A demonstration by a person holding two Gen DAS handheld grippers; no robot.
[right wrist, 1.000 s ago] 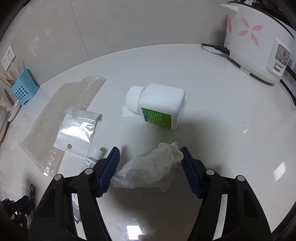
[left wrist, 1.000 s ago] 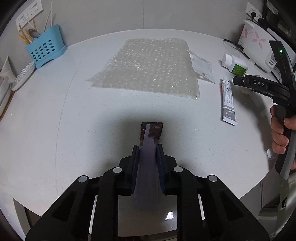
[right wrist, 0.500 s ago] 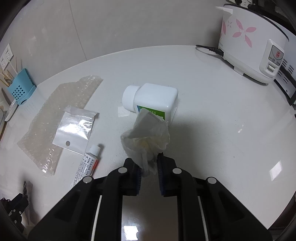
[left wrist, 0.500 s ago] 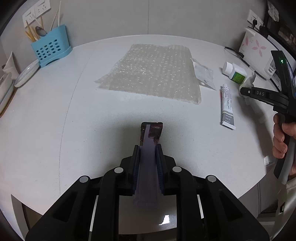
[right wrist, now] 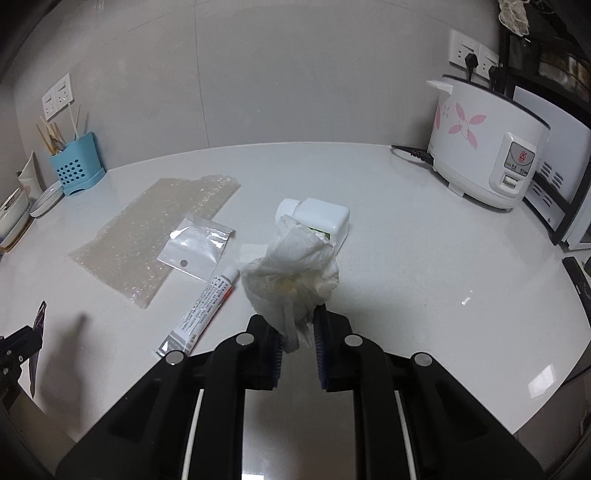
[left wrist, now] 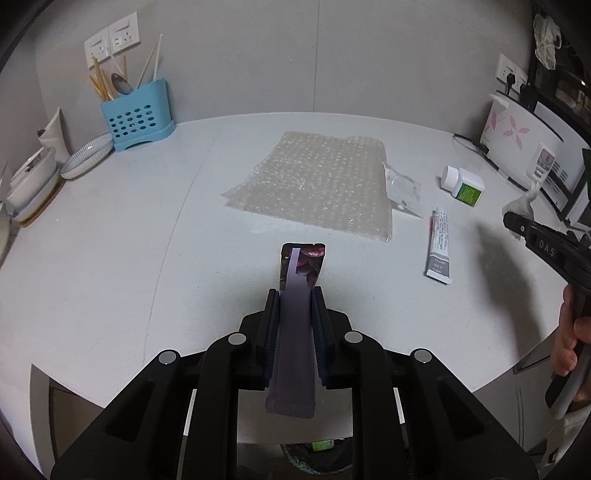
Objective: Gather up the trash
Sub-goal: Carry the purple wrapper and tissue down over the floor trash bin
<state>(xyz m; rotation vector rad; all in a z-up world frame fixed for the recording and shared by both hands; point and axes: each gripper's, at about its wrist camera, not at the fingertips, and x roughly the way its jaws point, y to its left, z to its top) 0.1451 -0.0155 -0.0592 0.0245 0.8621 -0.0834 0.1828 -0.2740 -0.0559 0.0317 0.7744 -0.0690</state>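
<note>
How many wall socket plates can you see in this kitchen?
4. Two sit side by side above the blue utensil holder: and. Two more are beside each other behind the rice cooker: and. Others may be hidden.

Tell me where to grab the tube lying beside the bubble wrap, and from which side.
Grip the tube across its narrow middle, coming straight down from above. It lies flat on the counter, so only its long edges offer opposing faces; the crimped tail is too thin, the cap too small.

left hand-held gripper (left wrist: 294, 306) clamping purple wrapper (left wrist: 298, 295), white countertop (left wrist: 110, 240)
</note>
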